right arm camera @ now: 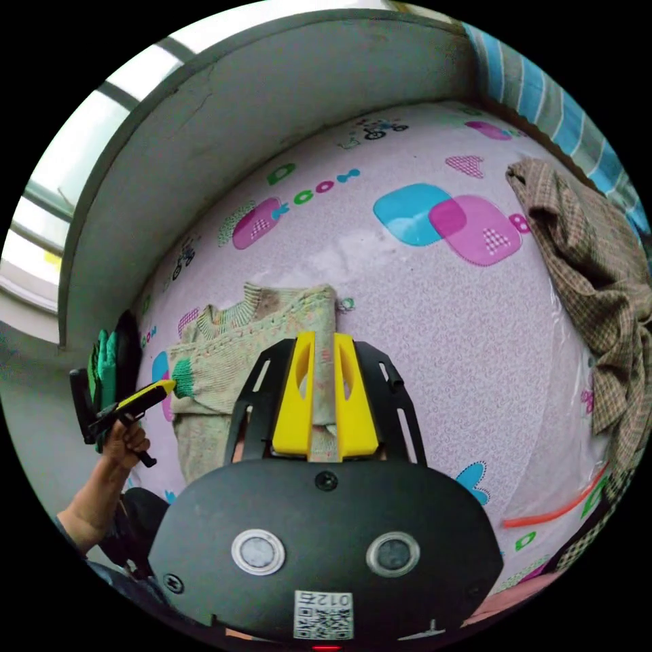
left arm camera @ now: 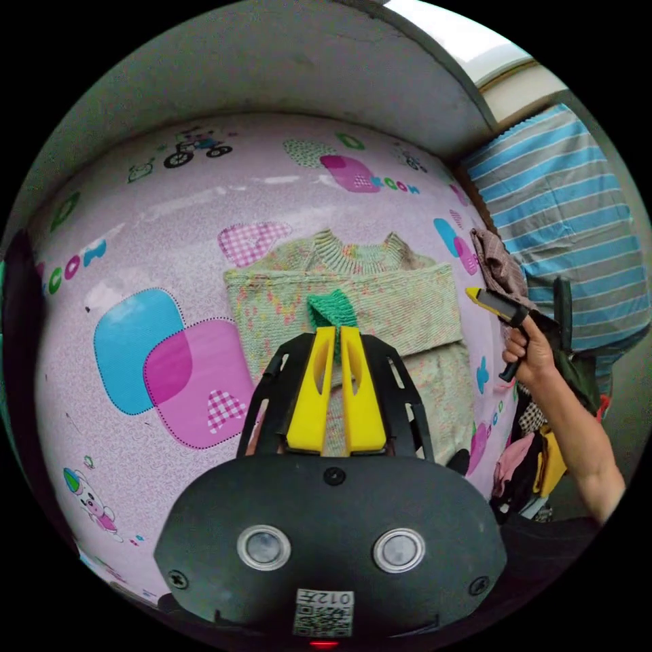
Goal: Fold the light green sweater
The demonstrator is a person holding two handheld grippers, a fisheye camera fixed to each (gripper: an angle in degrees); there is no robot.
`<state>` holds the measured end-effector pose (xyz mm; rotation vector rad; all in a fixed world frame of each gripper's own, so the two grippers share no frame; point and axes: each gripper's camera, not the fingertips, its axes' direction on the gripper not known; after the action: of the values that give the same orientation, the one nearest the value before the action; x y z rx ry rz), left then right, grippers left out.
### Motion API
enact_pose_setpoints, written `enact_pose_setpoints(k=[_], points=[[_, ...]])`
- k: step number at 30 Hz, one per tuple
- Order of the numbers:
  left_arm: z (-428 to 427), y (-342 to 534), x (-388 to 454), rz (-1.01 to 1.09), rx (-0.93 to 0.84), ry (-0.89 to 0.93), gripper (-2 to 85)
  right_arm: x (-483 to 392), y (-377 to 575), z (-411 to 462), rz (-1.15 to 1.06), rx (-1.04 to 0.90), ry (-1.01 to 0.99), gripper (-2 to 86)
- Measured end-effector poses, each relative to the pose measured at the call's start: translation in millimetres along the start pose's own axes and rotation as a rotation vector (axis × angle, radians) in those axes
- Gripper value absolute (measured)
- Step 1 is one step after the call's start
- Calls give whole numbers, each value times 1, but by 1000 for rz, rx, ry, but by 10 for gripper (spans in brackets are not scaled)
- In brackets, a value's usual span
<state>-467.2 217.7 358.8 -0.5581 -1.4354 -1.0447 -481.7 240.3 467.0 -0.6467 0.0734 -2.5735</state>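
Left gripper view shows the left gripper (left arm camera: 336,334) pinching the green cuff (left arm camera: 331,309) over the light green sweater (left arm camera: 353,299) lying on the pink sheet (left arm camera: 170,224). Right gripper view shows the right gripper (right arm camera: 324,343), jaws nearly together and empty, and a checked garment (right arm camera: 591,272) far right.

The tabletop (left arm camera: 136,224) is covered with a glossy pink sheet printed with blue and magenta rounded squares, lettering and small cartoon figures. The light green sweater (left arm camera: 380,292) lies flat on it, collar toward the grey wall. A brown checked garment (right arm camera: 598,272) lies crumpled along one edge, well apart from the sweater.
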Motion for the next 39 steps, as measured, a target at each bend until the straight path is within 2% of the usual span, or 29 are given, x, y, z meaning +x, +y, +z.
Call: enact_pose_setpoints(k=[4,7,9,13,16,21,25,29,33,39], points=[[11,10,5,8,-30,-27,0,-33,-6,12,-91,-26,62,14],[19,17,4,0,-39,-42,0,-45,-15,31,-97,-131,171,-4],[19,18,5,0,-41,-35,1,-51,-20,30,-96,-122,183,-7],[22,19,11,3,-51,-36,1,-76,-26,32,-230,-158,271,-9],[18,22,13,-2,-57,-16,1,-78,-28,24,-174,-188,253,-9],[-19,26,21,35,113,-90,0,-85,-24,0,-152,-28,225,-9],[-5,3,21,21,56,-141,-1,-89,-27,10,-96,-26,147,-9],[20,-3,14,-16,-45,-232,-1,-92,-34,28,-91,-83,223,-9],[26,-2,19,34,-31,-232,-1,-95,-42,34,-122,-103,251,-9],[8,2,23,-7,-24,-175,-1,-93,-41,19,-134,-140,199,-9]])
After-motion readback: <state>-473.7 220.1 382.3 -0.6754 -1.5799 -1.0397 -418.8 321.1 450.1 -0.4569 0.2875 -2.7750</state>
